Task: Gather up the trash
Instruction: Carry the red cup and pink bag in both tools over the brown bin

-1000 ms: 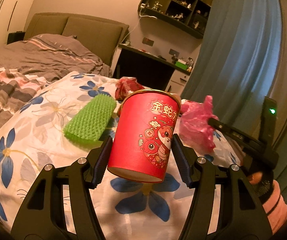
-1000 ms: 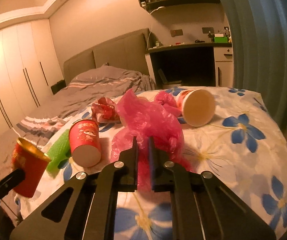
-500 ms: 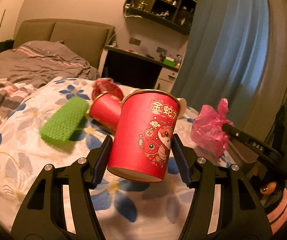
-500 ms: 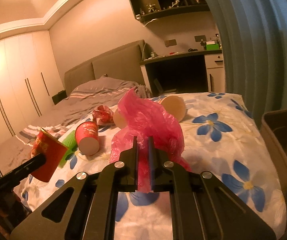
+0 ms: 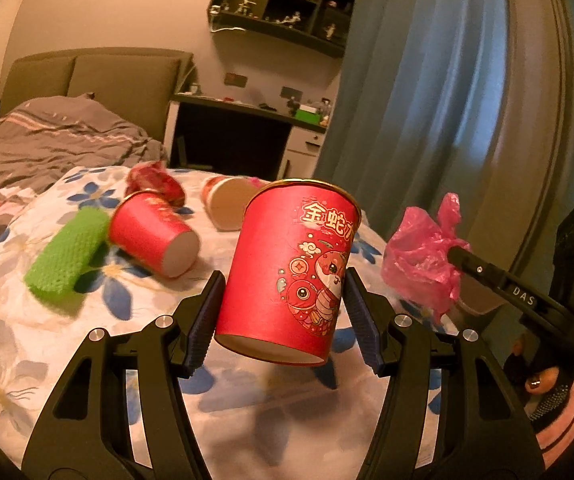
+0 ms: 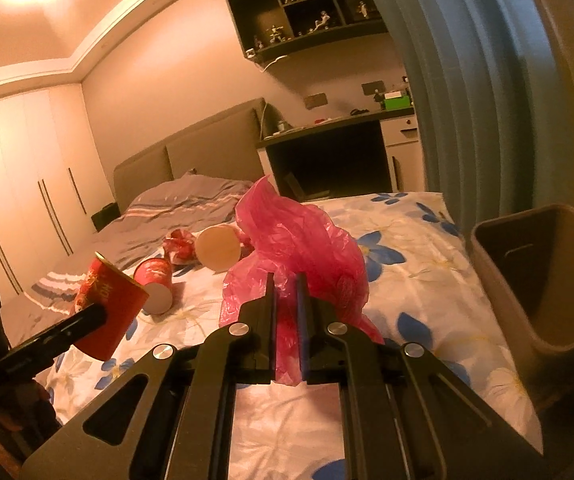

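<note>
Both grippers are loaded and lifted off the bed (image 5: 247, 420), so the step in hand looks like the carry to the bin (image 6: 543, 280), which stands just beside the bed's edge on the right in the right wrist view. The left gripper (image 5: 281, 312) has its jaws spread wide around a red cup (image 5: 287, 276), pads pressing its sides near the base; the cup is tilted, mouth up, clear of the bedspread. The right gripper (image 6: 285, 320) has its jaws nearly closed, pinching a pink bag (image 6: 299, 248) that billows above and hangs below them. The next move probably calls for swinging the bag over the bin's open mouth and spreading the jaws, then bringing the cup across — the bag is the nearer of the two. The cup is a smooth tapered paper cylinder with a gold rim and printed cartoon; it should hold its shape under light pressure. The bag is thin crinkled plastic film, limp, and may cling to the pads on release. The bin is a matte, rounded-rectangular tub, apparently empty. On the floral bedspread lie two more cups (image 5: 155, 240) on their sides, a crumpled red wrapper (image 5: 155, 180) and a green foam net (image 5: 65, 256) — soft and knobbly.
</note>
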The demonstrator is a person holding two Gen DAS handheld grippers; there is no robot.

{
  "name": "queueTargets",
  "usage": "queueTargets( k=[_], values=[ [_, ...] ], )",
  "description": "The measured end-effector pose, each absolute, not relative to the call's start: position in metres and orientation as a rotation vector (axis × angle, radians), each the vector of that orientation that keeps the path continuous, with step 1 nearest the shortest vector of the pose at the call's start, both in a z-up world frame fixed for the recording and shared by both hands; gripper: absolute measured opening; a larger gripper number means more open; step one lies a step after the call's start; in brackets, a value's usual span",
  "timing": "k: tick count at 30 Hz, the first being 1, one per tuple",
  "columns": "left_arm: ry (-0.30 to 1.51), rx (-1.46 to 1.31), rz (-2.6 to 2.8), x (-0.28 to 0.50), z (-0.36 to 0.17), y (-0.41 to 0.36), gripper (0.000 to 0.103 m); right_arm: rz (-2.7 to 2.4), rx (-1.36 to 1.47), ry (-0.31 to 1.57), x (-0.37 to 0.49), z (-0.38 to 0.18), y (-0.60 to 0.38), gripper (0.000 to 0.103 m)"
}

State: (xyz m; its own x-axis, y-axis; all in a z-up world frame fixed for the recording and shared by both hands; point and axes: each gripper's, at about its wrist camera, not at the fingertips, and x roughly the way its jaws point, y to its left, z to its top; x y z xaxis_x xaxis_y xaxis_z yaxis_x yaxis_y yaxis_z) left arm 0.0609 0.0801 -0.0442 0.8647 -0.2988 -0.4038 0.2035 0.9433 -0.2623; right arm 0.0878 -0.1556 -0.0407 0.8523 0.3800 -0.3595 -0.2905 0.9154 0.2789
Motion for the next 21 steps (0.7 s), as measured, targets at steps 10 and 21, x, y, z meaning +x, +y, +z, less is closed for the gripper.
queueTargets(
  k=[10,21],
  values=[
    [0.451,-0.183,-0.331,0.078,-0.038,0.04,0.059,0.302,0.236,0.4,0.077,-0.039,-0.188,0.009],
    [0.429,-0.138,-0.452,0.105,-0.021,-0.027,0.059,0.183,0.241,0.336,0.073,-0.029,-0.236,0.009]
  ],
)
